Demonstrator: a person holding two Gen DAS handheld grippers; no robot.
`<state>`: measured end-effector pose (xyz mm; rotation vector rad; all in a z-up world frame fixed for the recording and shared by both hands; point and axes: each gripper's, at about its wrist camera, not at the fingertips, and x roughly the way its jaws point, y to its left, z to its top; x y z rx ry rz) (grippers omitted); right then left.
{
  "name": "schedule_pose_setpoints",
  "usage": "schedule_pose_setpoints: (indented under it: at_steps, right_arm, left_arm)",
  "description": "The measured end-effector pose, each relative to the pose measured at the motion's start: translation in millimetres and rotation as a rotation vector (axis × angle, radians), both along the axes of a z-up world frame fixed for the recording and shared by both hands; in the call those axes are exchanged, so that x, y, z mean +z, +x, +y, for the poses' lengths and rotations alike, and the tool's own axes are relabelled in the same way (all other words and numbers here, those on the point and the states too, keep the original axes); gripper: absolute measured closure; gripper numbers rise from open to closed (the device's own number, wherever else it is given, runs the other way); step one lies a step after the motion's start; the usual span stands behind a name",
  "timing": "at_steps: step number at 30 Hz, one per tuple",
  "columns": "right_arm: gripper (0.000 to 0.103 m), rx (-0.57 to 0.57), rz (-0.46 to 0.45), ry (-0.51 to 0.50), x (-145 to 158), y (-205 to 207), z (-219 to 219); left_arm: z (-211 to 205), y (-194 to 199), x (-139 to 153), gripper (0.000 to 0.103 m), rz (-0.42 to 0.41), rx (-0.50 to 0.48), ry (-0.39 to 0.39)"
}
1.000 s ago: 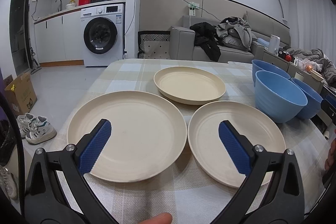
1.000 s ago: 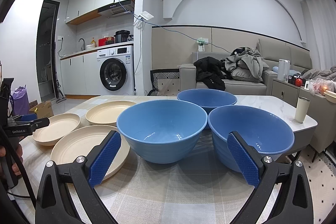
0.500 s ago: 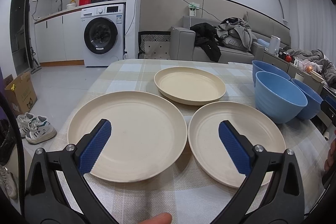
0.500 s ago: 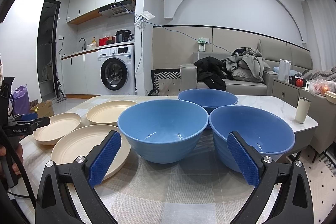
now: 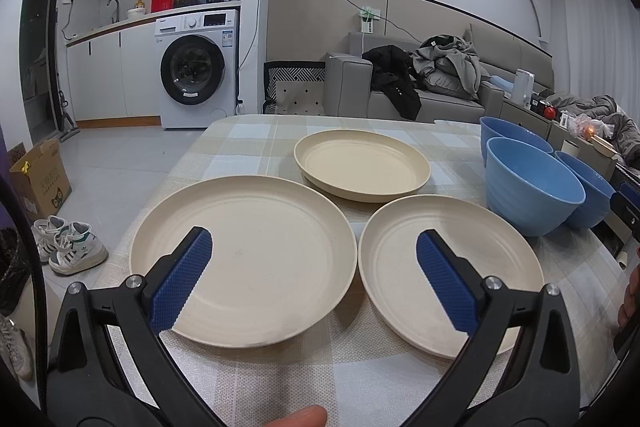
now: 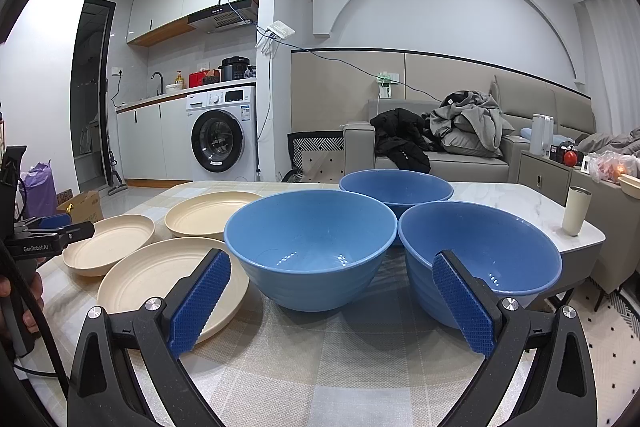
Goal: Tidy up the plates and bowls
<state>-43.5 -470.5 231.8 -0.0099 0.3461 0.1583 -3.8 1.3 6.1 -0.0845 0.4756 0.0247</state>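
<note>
While nothing is gripped yet, I judge I am at the very start: both tools hang above the near edge of the checked cloth-covered table (image 5: 360,367), picking a first piece. My left gripper (image 5: 314,279) has its blue-padded fingers spread wide and empty over the gap between two cream round shallow plastic plates, the near-left plate (image 5: 256,251) and the near-right plate (image 5: 404,267); a third cream plate (image 5: 362,167) sits behind them, apart. My right gripper (image 6: 330,301) is likewise spread and empty, facing three blue deep round bowls: the front bowl (image 6: 310,239), the right bowl (image 6: 492,247) and the rear bowl (image 6: 396,185), crowded close together. Next, I think, a plate rim must be pinched and lifted onto its neighbour. Plates look matte, thin-rimmed and lie flat; bowls glossy, upright.
</note>
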Motion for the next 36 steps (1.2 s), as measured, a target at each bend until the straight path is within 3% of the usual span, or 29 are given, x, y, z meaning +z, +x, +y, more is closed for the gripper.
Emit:
schedule_pose_setpoints:
  at_steps: [31,36]
  right_arm:
    - [0.000,0.012,0.034,0.027,-5,7,3]
    - [0.000,0.046,0.032,0.031,10,2,14]
  left_arm:
    - [4,-5,2,0.001,-0.011,0.017,-0.012]
    - [5,-13,16,0.001,-0.029,0.007,-0.026]
